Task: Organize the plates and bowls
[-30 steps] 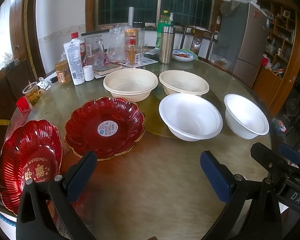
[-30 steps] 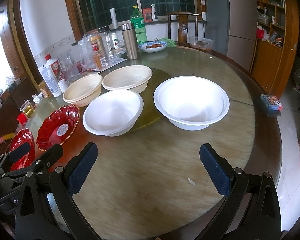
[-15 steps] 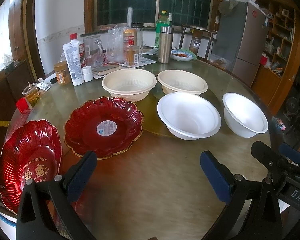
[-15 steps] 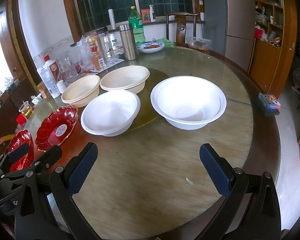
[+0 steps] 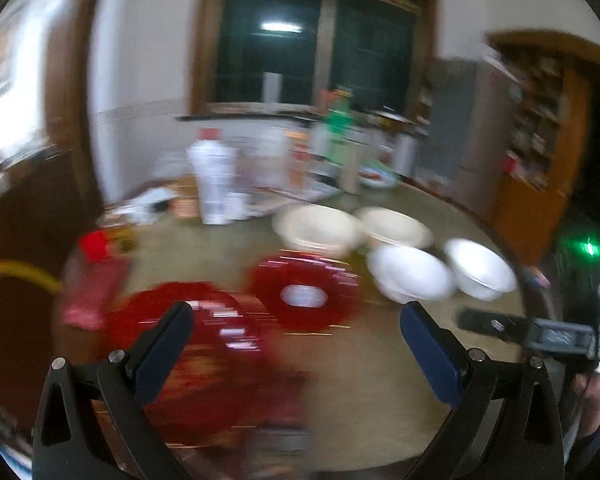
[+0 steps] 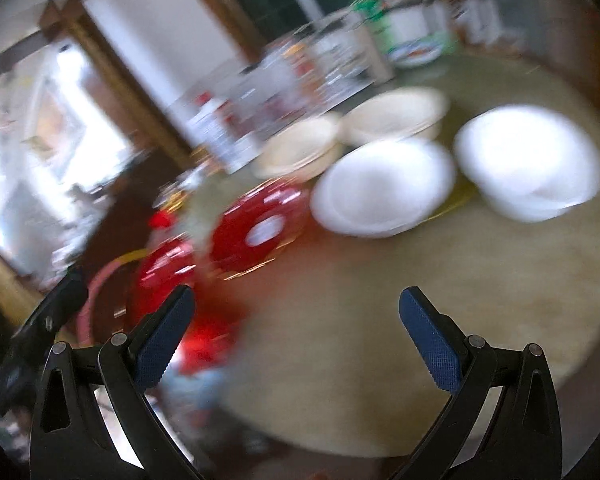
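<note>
Both frames are motion-blurred, yet the left hand-held gripper (image 5: 296, 332) and right hand-held gripper (image 6: 296, 320) show jaws spread apart and empty above the tabletop (image 6: 380, 300), where two red plates (image 5: 304, 292) lie at 10 o'clock of two empty white bowls (image 6: 384, 188) and two empty cream bowls (image 5: 316, 230).

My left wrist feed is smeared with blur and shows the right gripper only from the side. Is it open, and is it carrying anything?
Observer: The right gripper is wide open; nothing sits between its blue pads.
Operator: What is it pointing at?
Observer: Bare table lies straight ahead; the nearer white bowl is beyond that, above centre in the right wrist view.
Operator: And the second one?
Observer: The other white bowl sits to the right of it; the blur hides whether their rims touch.
</note>
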{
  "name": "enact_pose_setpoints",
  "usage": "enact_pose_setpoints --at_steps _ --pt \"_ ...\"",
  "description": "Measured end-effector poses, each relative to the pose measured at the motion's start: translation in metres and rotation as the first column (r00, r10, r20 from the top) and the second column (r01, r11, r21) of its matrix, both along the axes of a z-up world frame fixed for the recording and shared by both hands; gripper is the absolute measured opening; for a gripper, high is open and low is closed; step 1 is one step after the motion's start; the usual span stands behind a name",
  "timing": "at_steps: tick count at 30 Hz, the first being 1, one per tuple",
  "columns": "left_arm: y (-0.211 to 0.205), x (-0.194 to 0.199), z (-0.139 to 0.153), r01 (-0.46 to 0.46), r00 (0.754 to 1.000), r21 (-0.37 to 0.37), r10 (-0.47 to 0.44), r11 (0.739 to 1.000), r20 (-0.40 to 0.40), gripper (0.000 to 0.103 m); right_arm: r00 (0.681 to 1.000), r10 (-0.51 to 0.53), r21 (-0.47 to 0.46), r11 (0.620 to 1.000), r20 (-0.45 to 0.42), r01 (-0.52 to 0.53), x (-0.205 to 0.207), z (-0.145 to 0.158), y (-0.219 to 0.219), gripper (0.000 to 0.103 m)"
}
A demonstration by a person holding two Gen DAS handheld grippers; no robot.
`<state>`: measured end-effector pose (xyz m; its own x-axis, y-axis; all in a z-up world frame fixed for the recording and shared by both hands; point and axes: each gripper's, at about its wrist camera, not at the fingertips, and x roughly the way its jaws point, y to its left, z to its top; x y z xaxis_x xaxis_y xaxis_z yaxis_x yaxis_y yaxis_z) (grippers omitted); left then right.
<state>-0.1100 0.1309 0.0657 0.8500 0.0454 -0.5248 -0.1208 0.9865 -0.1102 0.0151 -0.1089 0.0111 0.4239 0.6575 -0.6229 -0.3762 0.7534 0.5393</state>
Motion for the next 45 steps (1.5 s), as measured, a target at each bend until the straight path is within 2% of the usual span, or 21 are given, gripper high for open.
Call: enact_pose_setpoints --at_steps 1,2,4,7,10,14,18,22,28,30,33,35,37,38,39,40,45 --pt "0.018 -0.004 0.000 -0.048 0.999 -0.011 0.048 0.999 0.002 0.102 0.999 0.033 0.028 0.999 -0.022 -0.033 0.002 -0.004 0.012 0.103" --pt "0.044 -0.010 -0.003 -0.125 0.992 -0.022 0.125 0.992 0.002 0.102 0.997 0.068 0.058 0.996 -0.047 -0.066 0.005 -0.008 0.025 0.103" --pt "0.076 -0.016 -0.012 -0.223 0.975 -0.035 0.223 0.974 -0.023 0.102 0.988 0.124 0.098 0.988 -0.087 -0.116 0.008 -0.018 0.052 0.103" --pt "0.124 -0.017 -0.042 -0.355 0.932 -0.091 0.344 0.930 -0.115 0.102 0.971 0.186 0.147 0.975 -0.148 -0.164 0.014 -0.031 0.085 0.102" --pt "0.151 -0.015 -0.069 -0.431 0.897 -0.154 0.403 0.889 -0.184 0.102 0.959 0.220 0.179 0.966 -0.180 -0.188 0.017 -0.038 0.110 0.102" --pt "0.161 -0.011 -0.090 -0.449 0.886 -0.207 0.401 0.869 -0.234 0.102 0.944 0.253 0.204 0.956 -0.211 -0.211 0.017 -0.042 0.132 0.099" --pt "0.154 -0.014 -0.093 -0.440 0.889 -0.188 0.396 0.878 -0.229 0.102 0.938 0.257 0.201 0.956 -0.234 -0.212 0.021 -0.046 0.145 0.091" --pt "0.154 -0.013 -0.097 -0.416 0.899 -0.201 0.368 0.887 -0.239 0.090 0.934 0.237 0.187 0.964 -0.268 -0.191 0.028 -0.055 0.153 0.077" --pt "0.149 -0.002 -0.105 -0.410 0.896 -0.169 0.362 0.896 -0.255 0.088 0.929 0.225 0.168 0.969 -0.295 -0.182 0.035 -0.067 0.164 0.076" --pt "0.146 0.002 -0.107 -0.405 0.895 -0.139 0.361 0.904 -0.264 0.078 0.929 0.222 0.157 0.971 -0.296 -0.182 0.036 -0.071 0.167 0.075" --pt "0.145 0.010 -0.114 -0.400 0.886 -0.099 0.357 0.911 -0.296 0.060 0.925 0.228 0.139 0.971 -0.304 -0.194 0.039 -0.075 0.171 0.054" --pt "0.146 0.013 -0.121 -0.397 0.881 -0.105 0.346 0.912 -0.324 0.042 0.923 0.227 0.127 0.972 -0.311 -0.197 0.040 -0.079 0.173 0.048" --pt "0.147 0.014 -0.126 -0.397 0.876 -0.110 0.341 0.911 -0.341 0.032 0.919 0.229 0.117 0.973 -0.322 -0.201 0.042 -0.084 0.174 0.034" --pt "0.145 0.014 -0.128 -0.400 0.873 -0.102 0.345 0.911 -0.345 0.026 0.919 0.224 0.107 0.974 -0.324 -0.200 0.042 -0.086 0.174 0.030" --pt "0.145 0.014 -0.129 -0.398 0.874 -0.099 0.344 0.912 -0.342 0.023 0.923 0.215 0.093 0.976 -0.320 -0.196 0.042 -0.087 0.173 0.021" --pt "0.143 0.015 -0.129 -0.395 0.876 -0.096 0.343 0.914 -0.338 0.016 0.925 0.211 0.087 0.977 -0.316 -0.193 0.043 -0.088 0.173 0.017" --pt "0.139 0.019 -0.127 -0.397 0.874 -0.076 0.352 0.915 -0.335 0.014 0.938 0.208 0.062 0.978 -0.278 -0.199 0.043 -0.086 0.173 0.015"
